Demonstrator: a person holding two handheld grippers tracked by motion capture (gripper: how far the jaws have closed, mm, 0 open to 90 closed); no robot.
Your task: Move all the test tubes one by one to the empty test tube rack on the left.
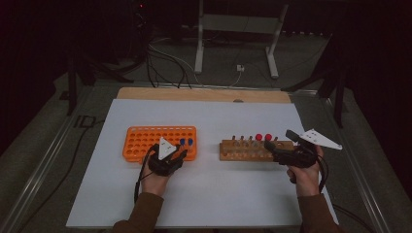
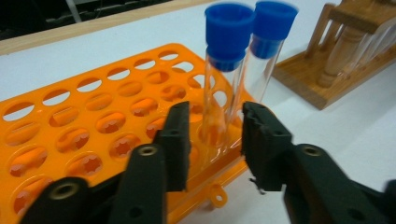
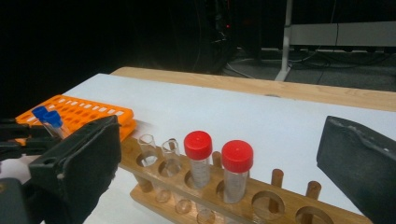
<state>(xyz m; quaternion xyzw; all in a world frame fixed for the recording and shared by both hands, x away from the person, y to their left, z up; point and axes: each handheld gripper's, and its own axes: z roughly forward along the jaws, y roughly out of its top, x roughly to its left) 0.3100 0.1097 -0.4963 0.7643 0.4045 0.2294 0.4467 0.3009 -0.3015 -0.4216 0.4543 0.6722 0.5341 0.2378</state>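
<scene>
The left tongs (image 2: 212,140) sit low at the front edge of the orange rack (image 2: 88,121), with the near blue-capped tube (image 2: 222,88) standing in its hole between the jaws. The jaws are a little apart and do not seem to press the glass, so I think the tube is just being let go. Next, that hand should pull back without knocking it. The right tongs (image 3: 219,154) are wide and empty, held level beside the wooden rack (image 3: 243,200) with two red-capped tubes (image 3: 198,156).
</scene>
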